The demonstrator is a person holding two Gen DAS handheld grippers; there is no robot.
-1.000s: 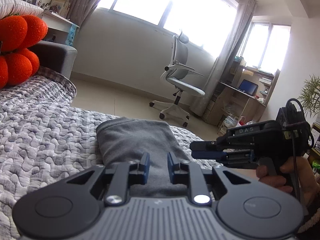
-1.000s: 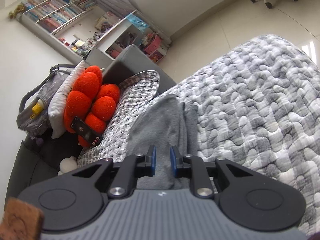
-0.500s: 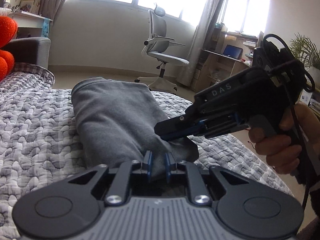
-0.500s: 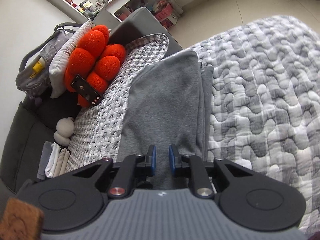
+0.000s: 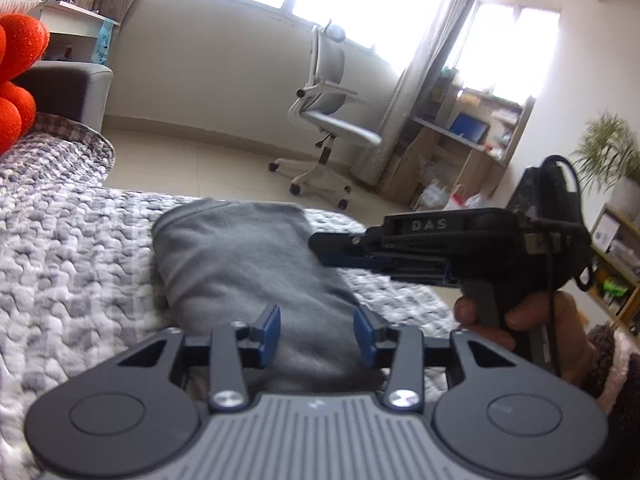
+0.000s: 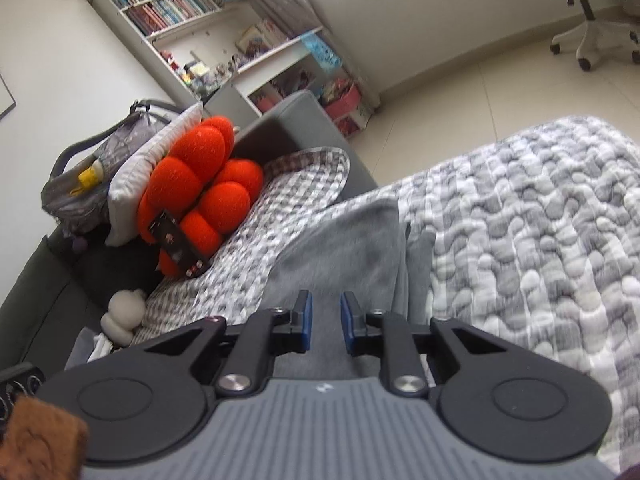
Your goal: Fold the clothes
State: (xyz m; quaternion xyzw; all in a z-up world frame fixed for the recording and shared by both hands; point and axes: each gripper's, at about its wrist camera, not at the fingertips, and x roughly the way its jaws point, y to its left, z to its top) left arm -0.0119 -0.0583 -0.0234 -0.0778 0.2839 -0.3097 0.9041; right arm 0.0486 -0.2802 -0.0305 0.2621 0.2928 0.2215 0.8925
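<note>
Half a second ago both grippers pinched the folded grey knit garment [image 5: 248, 264]; now the left gripper [image 5: 316, 334] and right gripper [image 6: 325, 322] have fingers spread, leaving it lying folded on the grey-and-white quilted bed [image 6: 532, 240].

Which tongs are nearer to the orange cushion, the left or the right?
The left tongs, judged roughly. The orange cushion lies off their left side, while the right tongs reach in over the gray garment from farther right.

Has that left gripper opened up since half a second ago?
Yes. The left gripper has spread its blue fingers wide apart over the folded grey garment; earlier they were pinched together on the cloth.
</note>
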